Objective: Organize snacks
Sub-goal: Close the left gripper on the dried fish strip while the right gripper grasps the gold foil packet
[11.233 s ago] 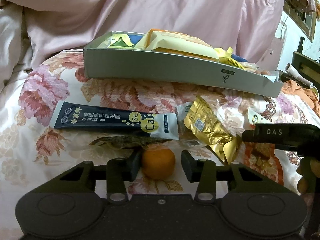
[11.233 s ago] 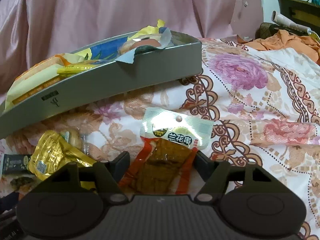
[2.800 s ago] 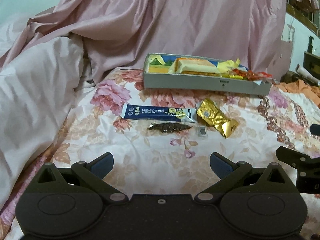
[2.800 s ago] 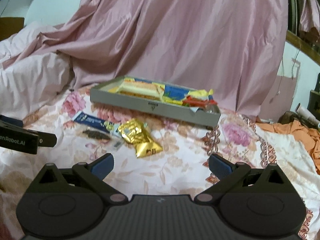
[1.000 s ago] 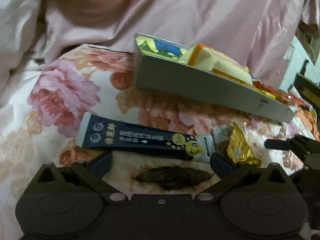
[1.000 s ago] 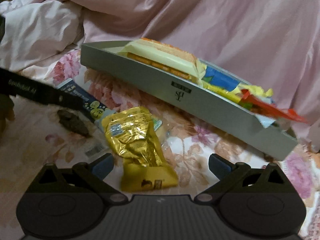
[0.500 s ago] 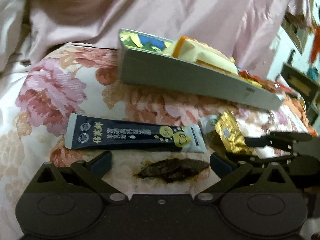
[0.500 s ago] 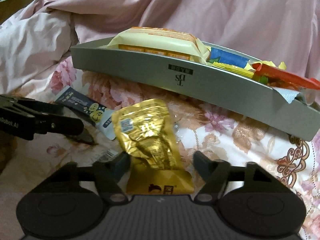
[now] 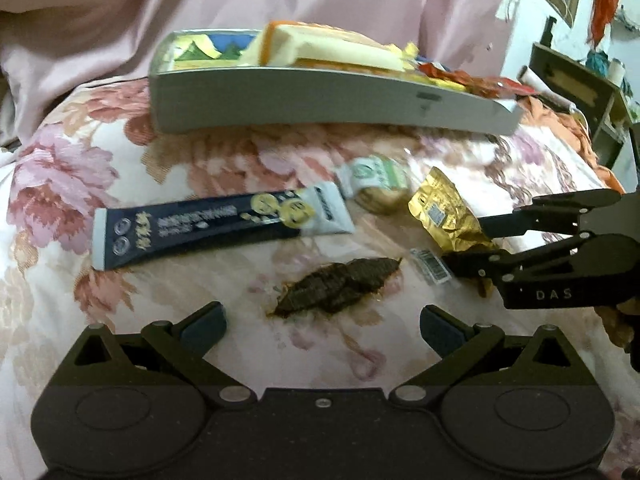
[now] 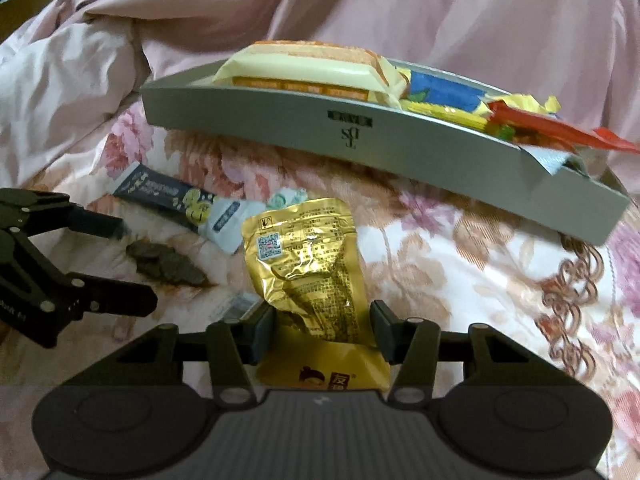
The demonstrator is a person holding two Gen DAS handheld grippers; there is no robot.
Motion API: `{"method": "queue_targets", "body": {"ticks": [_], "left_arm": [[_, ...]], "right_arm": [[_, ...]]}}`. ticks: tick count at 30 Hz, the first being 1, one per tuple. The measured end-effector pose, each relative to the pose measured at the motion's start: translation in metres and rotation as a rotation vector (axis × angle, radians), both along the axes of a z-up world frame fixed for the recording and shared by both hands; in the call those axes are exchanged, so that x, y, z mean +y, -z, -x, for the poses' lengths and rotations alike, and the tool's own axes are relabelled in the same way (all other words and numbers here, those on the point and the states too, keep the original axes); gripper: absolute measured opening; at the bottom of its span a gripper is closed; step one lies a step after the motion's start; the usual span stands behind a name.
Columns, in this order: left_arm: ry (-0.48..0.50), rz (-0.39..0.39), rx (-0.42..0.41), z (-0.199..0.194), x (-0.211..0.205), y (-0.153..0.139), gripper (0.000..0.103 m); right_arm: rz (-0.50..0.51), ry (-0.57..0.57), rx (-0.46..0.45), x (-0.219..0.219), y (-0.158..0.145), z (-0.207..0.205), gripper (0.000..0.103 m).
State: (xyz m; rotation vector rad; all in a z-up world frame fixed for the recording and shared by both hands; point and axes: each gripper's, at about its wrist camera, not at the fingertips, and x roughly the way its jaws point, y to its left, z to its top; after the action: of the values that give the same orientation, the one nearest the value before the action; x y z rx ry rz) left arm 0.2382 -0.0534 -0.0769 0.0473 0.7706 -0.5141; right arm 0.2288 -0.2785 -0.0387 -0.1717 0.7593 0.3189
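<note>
A grey tray (image 9: pixel 320 100) (image 10: pixel 400 148) full of snack packets lies on a floral bedsheet. In front of it lie a dark blue stick packet (image 9: pixel 216 228) (image 10: pixel 180 200), a clear packet of dark dried snack (image 9: pixel 340 284) (image 10: pixel 164 262), a small green-and-white wrapped snack (image 9: pixel 376 184) and a gold foil pouch (image 10: pixel 312 264) (image 9: pixel 444 216). My left gripper (image 9: pixel 320 326) (image 10: pixel 132 264) is open, its jaws either side of the dark snack packet. My right gripper (image 10: pixel 322 334) (image 9: pixel 464 246) has its jaws against both sides of the gold pouch's lower part.
Pink satin bedding (image 10: pixel 400 12) is heaped behind and left of the tray. Orange cloth (image 9: pixel 568 120) and a dark desk (image 9: pixel 576 80) stand at the far right in the left wrist view. Bare floral sheet (image 10: pixel 500 280) lies right of the pouch.
My right gripper has narrowed from wide open until its jaws touch the gold pouch. My left gripper has stayed open and shifted slightly over the dark snack packet.
</note>
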Motion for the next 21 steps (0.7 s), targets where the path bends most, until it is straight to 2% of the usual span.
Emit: {"method": "queue_targets", "body": {"ticks": [7,12,17,21], "left_arm": [[0.013,-0.047,0.005,0.014,-0.008,-0.007,0.102],[0.020,-0.165,-0.066,0.019,-0.024,-0.011,0.102],[0.125,-0.261,-0.140,0.022,-0.038,-0.007,0.102],[0.264,-0.319,-0.126,0.013,-0.044,-0.002,0.102]], "right_arm": [[-0.017,0.069,0.081,-0.011,-0.005,0.018,0.056],[-0.028,0.147,0.142,-0.016,-0.005,0.037,0.056],[-0.037,0.180,0.166,-0.017,-0.006,0.065,0.056],[-0.037,0.183,0.179,-0.017,-0.009,0.076,0.056]]}}
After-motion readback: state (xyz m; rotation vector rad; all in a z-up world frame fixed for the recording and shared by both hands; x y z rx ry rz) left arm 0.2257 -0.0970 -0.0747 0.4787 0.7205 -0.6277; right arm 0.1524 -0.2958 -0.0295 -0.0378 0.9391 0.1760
